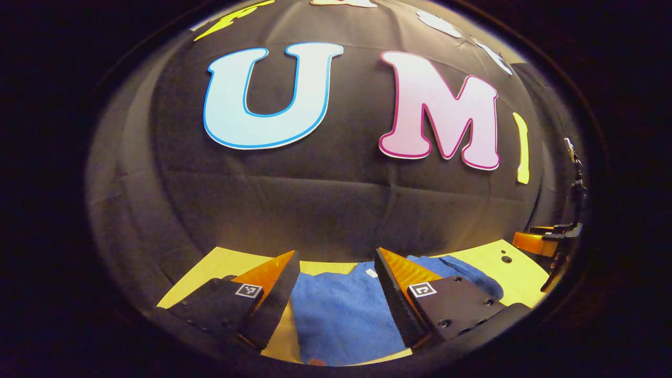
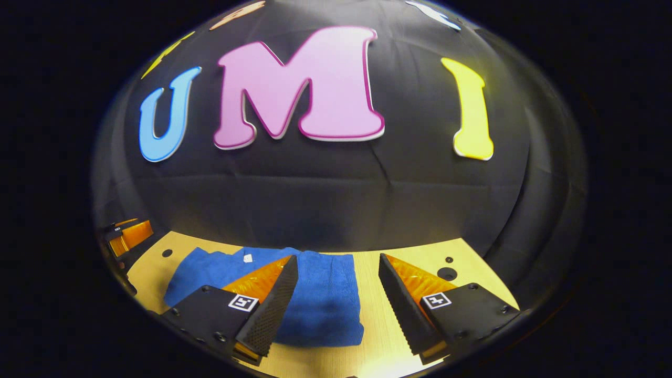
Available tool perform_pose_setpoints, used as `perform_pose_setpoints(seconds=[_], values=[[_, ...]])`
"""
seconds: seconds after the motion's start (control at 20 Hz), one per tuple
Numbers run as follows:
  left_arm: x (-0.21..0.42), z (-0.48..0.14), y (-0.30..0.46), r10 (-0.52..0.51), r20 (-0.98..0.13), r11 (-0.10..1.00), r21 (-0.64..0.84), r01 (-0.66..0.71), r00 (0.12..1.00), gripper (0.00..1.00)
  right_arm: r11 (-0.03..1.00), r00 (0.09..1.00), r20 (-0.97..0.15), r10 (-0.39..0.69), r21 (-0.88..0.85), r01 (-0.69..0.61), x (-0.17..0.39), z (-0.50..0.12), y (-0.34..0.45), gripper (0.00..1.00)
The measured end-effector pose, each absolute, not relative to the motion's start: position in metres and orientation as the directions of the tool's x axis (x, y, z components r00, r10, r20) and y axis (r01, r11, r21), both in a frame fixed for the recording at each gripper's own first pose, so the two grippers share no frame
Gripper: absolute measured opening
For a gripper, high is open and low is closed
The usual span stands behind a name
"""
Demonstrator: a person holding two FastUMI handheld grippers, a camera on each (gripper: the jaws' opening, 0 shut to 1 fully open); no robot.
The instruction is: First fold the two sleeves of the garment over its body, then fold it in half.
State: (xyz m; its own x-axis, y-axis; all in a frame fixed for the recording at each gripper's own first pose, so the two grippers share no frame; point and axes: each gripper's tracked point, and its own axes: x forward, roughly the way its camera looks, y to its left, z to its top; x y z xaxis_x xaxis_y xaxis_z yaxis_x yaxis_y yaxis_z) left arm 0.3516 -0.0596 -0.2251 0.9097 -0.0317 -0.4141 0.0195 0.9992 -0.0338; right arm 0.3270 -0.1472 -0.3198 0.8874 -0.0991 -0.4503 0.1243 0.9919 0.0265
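A blue knitted sweater (image 2: 320,299), soft and ribbed in texture, lies folded into a rough rectangle on the pale wooden surface (image 2: 472,273), its long axis running toward the booth wall. Left gripper (image 1: 336,294) and right gripper (image 2: 336,299) hover above it, fingers apart.
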Motion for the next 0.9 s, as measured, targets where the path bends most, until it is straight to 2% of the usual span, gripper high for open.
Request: perform_pose_setpoints(seconds=[0.25,0.35,0.5,0.9], values=[[0.276,-0.186,-0.065,-0.052,-0.37,0.996,-0.084,0.023,0.927,0.83,0.988,0.91,-0.402,-0.099,0.068,0.137,0.257,-0.266,-0.118,0.97],[0.256,-0.158,-0.066,-0.059,-0.299,0.995,-0.099,0.031,0.953,0.83,0.986,0.905,-0.416,-0.086,0.092,0.136,0.231,-0.257,-0.107,0.97],[0.218,-0.121,-0.062,-0.046,-0.25,0.996,-0.089,0.024,0.967,0.81,0.987,0.906,-0.412,-0.095,0.077,0.139,0.194,-0.232,-0.1,0.97],[0.096,-0.064,-0.033,-0.011,-0.215,0.989,-0.149,-0.022,0.976,0.81,0.985,0.944,-0.302,-0.13,0.067,0.157,0.097,-0.143,-0.099,0.96]])
